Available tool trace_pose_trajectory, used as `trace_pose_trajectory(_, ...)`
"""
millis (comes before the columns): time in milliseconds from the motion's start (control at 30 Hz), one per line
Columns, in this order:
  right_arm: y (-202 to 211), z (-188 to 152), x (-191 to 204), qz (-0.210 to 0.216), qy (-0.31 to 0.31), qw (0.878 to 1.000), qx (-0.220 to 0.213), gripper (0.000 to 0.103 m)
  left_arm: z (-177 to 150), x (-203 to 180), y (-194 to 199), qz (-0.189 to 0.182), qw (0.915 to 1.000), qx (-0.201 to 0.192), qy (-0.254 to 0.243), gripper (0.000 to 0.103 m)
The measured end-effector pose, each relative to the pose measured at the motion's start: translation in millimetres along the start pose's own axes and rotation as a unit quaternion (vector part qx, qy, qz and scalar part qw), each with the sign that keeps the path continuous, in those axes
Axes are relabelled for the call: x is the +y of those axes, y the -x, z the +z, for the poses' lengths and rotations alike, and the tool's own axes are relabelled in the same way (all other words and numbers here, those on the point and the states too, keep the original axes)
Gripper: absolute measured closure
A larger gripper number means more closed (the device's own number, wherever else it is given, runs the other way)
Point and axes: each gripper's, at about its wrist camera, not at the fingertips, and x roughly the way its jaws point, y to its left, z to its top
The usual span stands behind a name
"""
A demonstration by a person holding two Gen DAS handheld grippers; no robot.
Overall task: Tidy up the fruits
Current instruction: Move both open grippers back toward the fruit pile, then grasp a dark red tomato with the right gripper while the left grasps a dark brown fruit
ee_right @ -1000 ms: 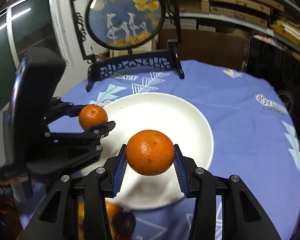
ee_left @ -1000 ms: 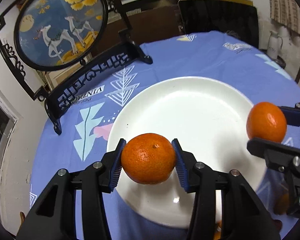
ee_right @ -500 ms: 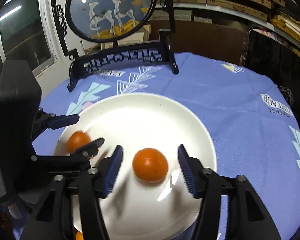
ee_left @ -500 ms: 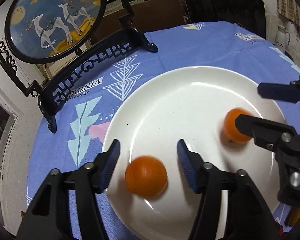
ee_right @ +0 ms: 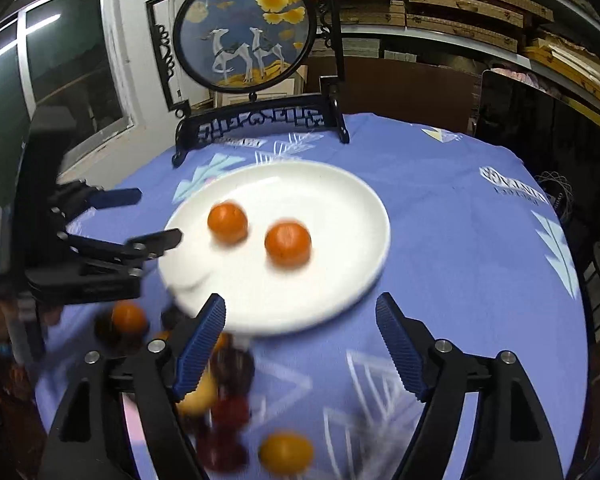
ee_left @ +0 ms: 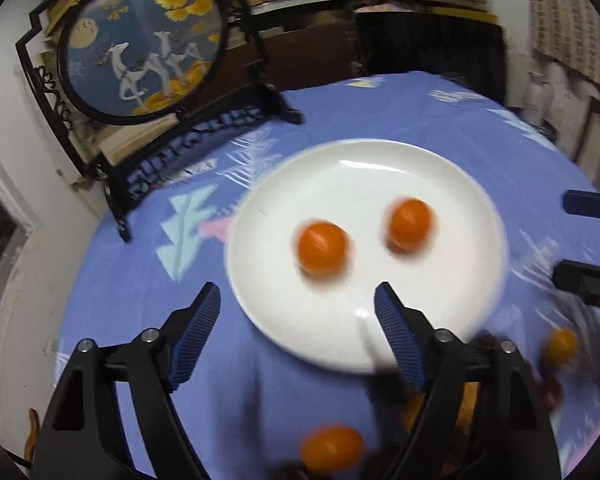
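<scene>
Left gripper (ee_left: 298,308): angled down toward near rim of white plate (ee_left: 440,168), jaws just opened wide, nothing between. Right gripper (ee_right: 300,318): same downward tilt at the plate's near edge, jaws likewise just spread, empty. Two oranges, one left (ee_left: 322,246), one right (ee_left: 410,224), on plate's middle, apart, clear of both grippers. Blue tablecloth (ee_right: 460,240): bare to right. More fruit (ee_right: 286,454), blurred, near table's front edge. Framed deer screen (ee_right: 244,24) at far edge.
</scene>
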Motion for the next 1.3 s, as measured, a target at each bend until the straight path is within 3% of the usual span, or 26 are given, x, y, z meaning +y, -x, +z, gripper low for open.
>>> trace_pose_trajectory(67, 9.4, -15.8, 0.9, -0.009, 0.006, 1.0, 0.0, 0.024, -11.5, -14.8, 10.5, -0.043, 0.999, 0.005, -0.01, 0.019)
trace_pose_trajectory(133, 14.4, -28.6, 1.7, -0.019, 0.01, 1.0, 0.003, 0.024, -19.7, -35.4, 14.5, -0.063, 0.9977, 0.013, -0.023, 0.019)
trace_pose_trajectory(267, 25.6, -47.9, 2.5, -0.011, -0.008, 1.0, 0.004, 0.024, -38.2, -60.4, 5.9, -0.033, 0.9974, 0.032, -0.055, 0.018)
trace_pose_trajectory(367, 38.6, -60.2, 6.7, -0.005, -0.007, 1.0, -0.001, 0.023, -57.0, -46.8, 20.1, -0.038, 0.9983, 0.013, -0.042, 0.011)
trace_pose_trajectory(500, 45.4, -77.1, 13.8, -0.001, 0.011, 1.0, 0.005, 0.021, -80.8, -11.4, 40.2, -0.013, 0.9996, 0.003, -0.025, 0.01)
trace_pose_trajectory(700, 34.8, -97.2, 40.3, 0.032, 0.045, 0.998, 0.038, 0.021, -117.2, 32.8, 55.4, -0.034, 0.999, 0.015, 0.026, 0.01)
trace_pose_trajectory(833, 21.8, -106.3, 55.4, 0.043, 0.062, 0.995, 0.066, 0.021, -134.1, 43.1, 63.4, -0.049, 0.9982, 0.015, 0.032, 0.01)
trace_pose_trajectory(967, 4.1, -98.2, 57.3, 0.033, 0.05, 0.995, 0.082, 0.023, -143.4, 36.1, 67.2, -0.048, 0.9987, 0.01, 0.008, 0.01)
trace_pose_trajectory(1067, -12.4, -91.1, 56.4, 0.042, 0.039, 0.993, 0.1, 0.045, -148.2, 35.3, 62.3, -0.055, 0.9982, 0.022, 0.002, 0.01)
trace_pose_trajectory(1133, -16.5, -87.9, 57.0, 0.04, 0.041, 0.994, 0.096, 0.066, -152.0, 33.1, 57.5, -0.062, 0.9975, 0.034, 0.001, 0.01)
trace_pose_trajectory(1300, -11.1, -92.4, 54.7, 0.054, 0.035, 0.993, 0.097, 0.066, -150.5, 24.5, 46.7, -0.085, 0.9954, 0.044, -0.003, 0.01)
